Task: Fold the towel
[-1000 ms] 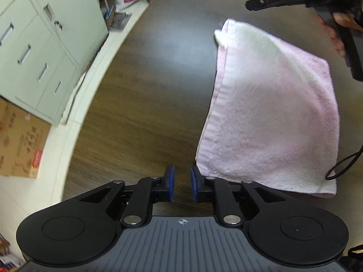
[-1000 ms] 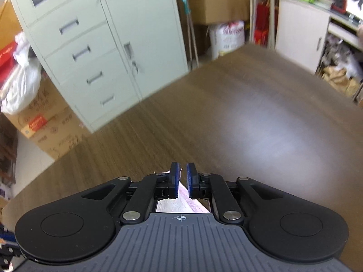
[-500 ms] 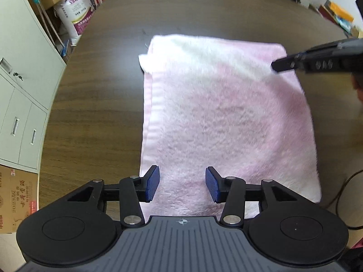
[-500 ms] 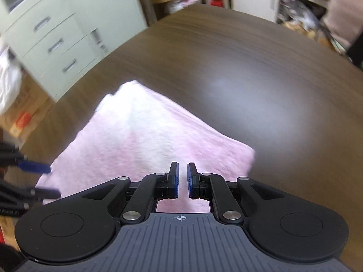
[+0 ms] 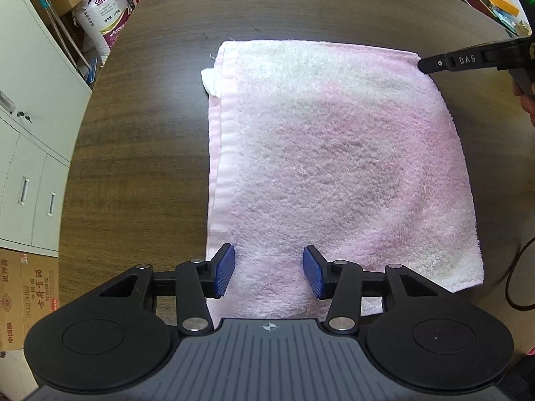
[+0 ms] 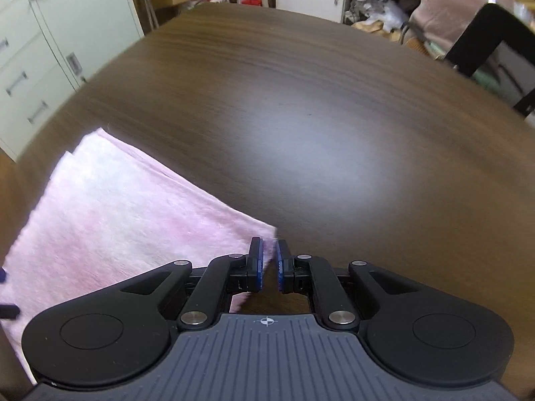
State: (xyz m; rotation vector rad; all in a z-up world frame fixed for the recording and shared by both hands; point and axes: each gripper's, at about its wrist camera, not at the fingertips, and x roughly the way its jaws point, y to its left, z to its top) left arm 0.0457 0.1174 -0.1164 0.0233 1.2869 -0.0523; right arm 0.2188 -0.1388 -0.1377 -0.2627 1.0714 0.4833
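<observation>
1. Left gripper (image 5: 267, 272) has its blue pads spread apart over the near edge of the towel (image 5: 334, 167). Nothing is pinched, the pads just straddle the fabric.
2. Right gripper (image 6: 268, 267) has its pads nearly together with only a thin gap. It sits right at a corner of the towel (image 6: 110, 210), and that view is a bit blurry, so can't say if it actually touches the cloth. Nothing looks clamped.
3. From the left wrist view you can see the right gripper's (image 5: 468, 61) dark finger poking in at the far right corner of the towel.
4. Towel is pink and white terry, lying flat on a dark wood table (image 5: 140, 153), folded over with a white corner sticking out at the far left.
5. Pale cabinets (image 6: 50, 43) stand past the table edge, and a white sack (image 5: 103, 20) sits on the floor.
</observation>
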